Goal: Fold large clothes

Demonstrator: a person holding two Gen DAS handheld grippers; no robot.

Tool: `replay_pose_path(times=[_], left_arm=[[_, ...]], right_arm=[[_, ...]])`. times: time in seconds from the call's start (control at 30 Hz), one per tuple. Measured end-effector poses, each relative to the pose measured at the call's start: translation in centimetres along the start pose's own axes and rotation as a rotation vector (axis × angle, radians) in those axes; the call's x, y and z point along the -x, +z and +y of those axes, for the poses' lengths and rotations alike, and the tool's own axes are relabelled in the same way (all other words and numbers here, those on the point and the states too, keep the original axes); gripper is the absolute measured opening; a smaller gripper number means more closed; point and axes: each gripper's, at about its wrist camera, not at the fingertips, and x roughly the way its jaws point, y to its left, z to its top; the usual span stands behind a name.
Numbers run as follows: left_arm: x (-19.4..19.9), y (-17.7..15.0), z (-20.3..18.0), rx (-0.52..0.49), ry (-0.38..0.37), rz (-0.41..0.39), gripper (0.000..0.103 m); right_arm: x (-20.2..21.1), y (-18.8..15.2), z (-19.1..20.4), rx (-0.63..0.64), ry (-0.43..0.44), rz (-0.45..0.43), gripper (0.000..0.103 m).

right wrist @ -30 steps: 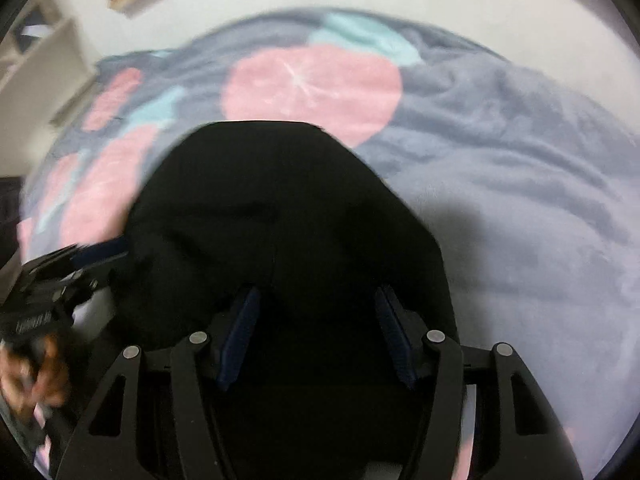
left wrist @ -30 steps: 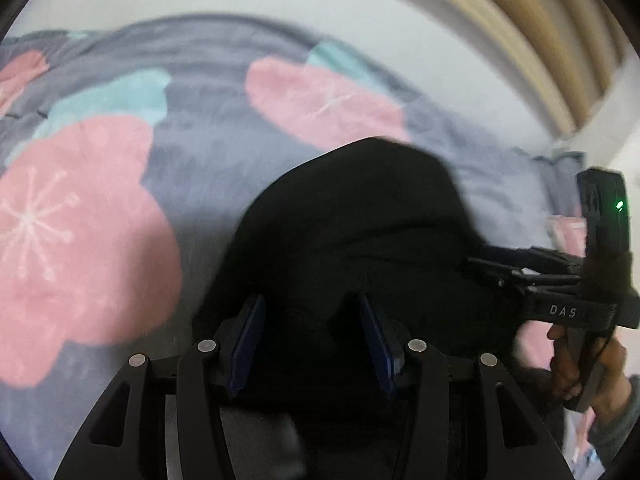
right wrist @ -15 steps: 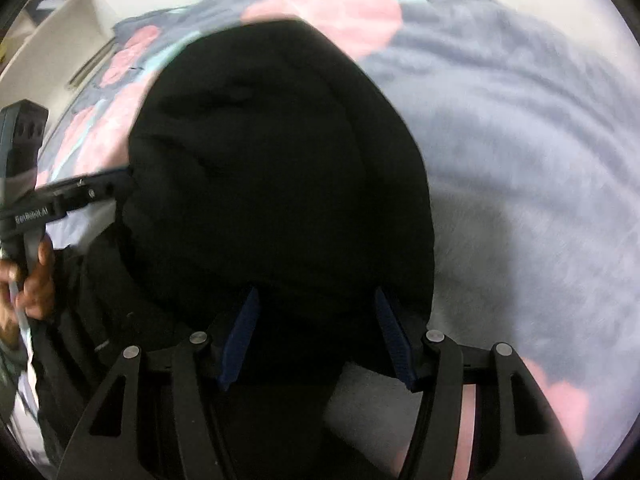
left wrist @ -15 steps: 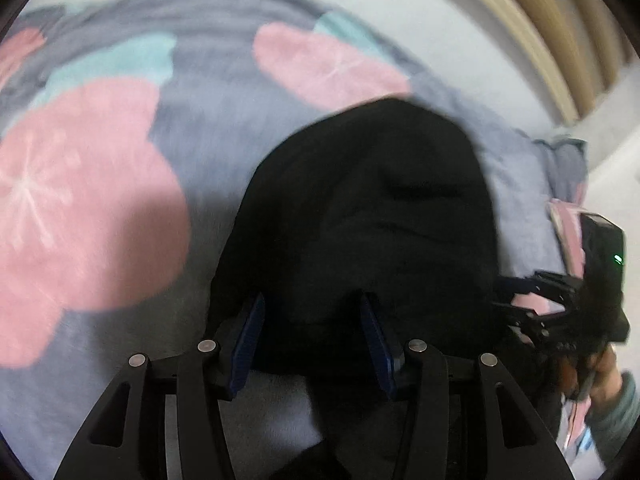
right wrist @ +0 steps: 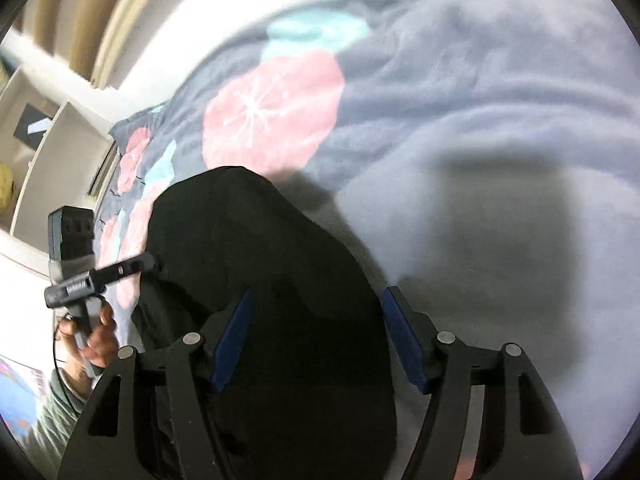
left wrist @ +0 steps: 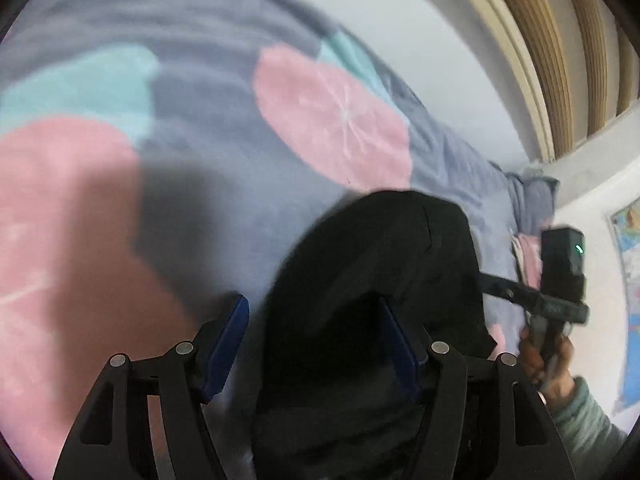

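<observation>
A black garment (left wrist: 380,248) lies bunched on a grey blanket (left wrist: 224,128) with pink and teal flowers. My left gripper (left wrist: 312,302) hangs over the garment's near end. Its jaws are opening: cloth lies between them against the right pad, with a gap at the left pad (left wrist: 224,340). In the right wrist view the same garment (right wrist: 240,232) runs between the jaws of my right gripper (right wrist: 318,292), which are opening too, and the right pad (right wrist: 404,340) stands free of the cloth. Each view shows the other gripper at the garment's side, held in a hand.
The blanket (right wrist: 480,120) spreads wide beyond the garment. A white wall and wooden slats (left wrist: 560,60) lie behind it. White shelves (right wrist: 48,152) stand at the left of the right wrist view. A hand (left wrist: 548,356) in a grey-green sleeve holds the other gripper.
Both pairs of jaws have widened and loosened on the black cloth. Both grippers have swung across and lower, and the garment's bulk sits lower on the blanket.
</observation>
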Motion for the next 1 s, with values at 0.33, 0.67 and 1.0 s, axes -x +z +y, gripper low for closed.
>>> replay_pose_path(times=[0.33,0.67,1.0], left_arm=[[3.4,-3.5,-5.9,-0.184,-0.047,-0.06,0.024],[17.8,-15.7,-17.2,-0.42,0.021,-0.169,0.024],[18.6,-35.1,-16.9,-0.291,0.14,-0.012,0.027]], right_arm=[[2.9,-3.9,5.9,0.238,0.036,-0.025,0.02],[17.0,-18.9,16.7,0.505,-0.119,-0.216,0.02],[16.5,-37.2,17.3,0.403,-0.235,-0.065,0.033]])
